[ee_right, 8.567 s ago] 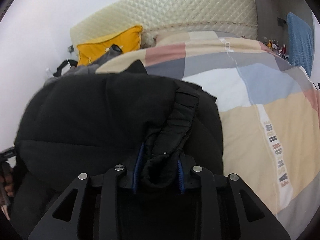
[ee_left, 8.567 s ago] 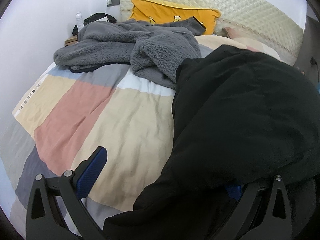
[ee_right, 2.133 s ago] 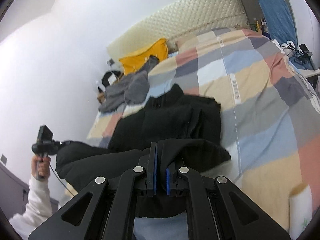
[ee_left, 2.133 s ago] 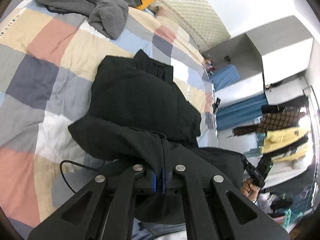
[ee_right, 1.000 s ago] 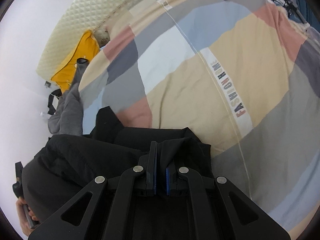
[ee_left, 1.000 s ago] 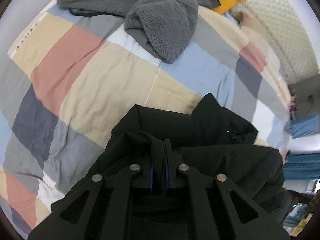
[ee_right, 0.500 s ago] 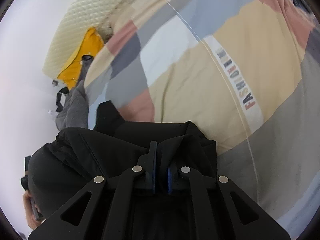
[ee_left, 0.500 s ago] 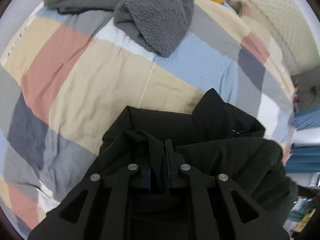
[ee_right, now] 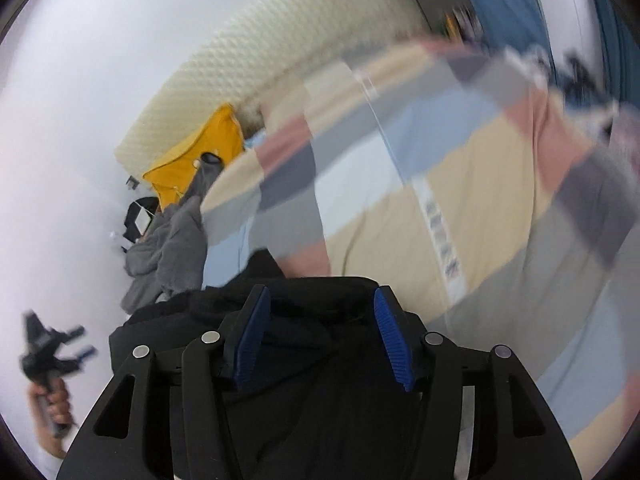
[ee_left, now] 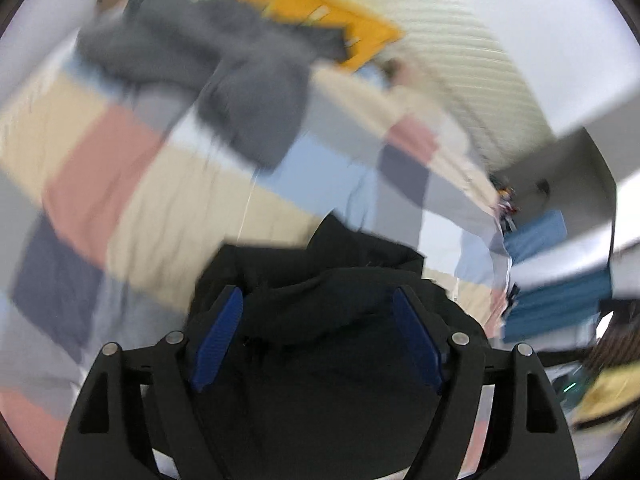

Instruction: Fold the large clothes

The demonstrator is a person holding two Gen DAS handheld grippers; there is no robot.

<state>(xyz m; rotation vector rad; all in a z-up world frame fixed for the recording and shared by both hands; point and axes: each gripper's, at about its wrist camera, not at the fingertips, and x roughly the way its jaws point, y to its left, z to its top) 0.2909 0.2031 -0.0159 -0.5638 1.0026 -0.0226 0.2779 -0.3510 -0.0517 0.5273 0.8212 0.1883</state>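
A patchwork quilt [ee_right: 480, 184] covers the bed up to the cream headboard [ee_left: 472, 60]. The black coat [ee_left: 340, 312] lies bunched at its near edge, below my left gripper [ee_left: 316, 336] and right gripper [ee_right: 322, 332], both opening, pads clear.

home bedroom: bed with patchwork duvet [ee_right: 460, 184], quilted cream headboard [ee_right: 280, 52], yellow pillow [ee_left: 320, 12], clothes piled on it

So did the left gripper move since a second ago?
Yes. The left gripper lifted off the black jacket, opening; the yellow pillow now shows.
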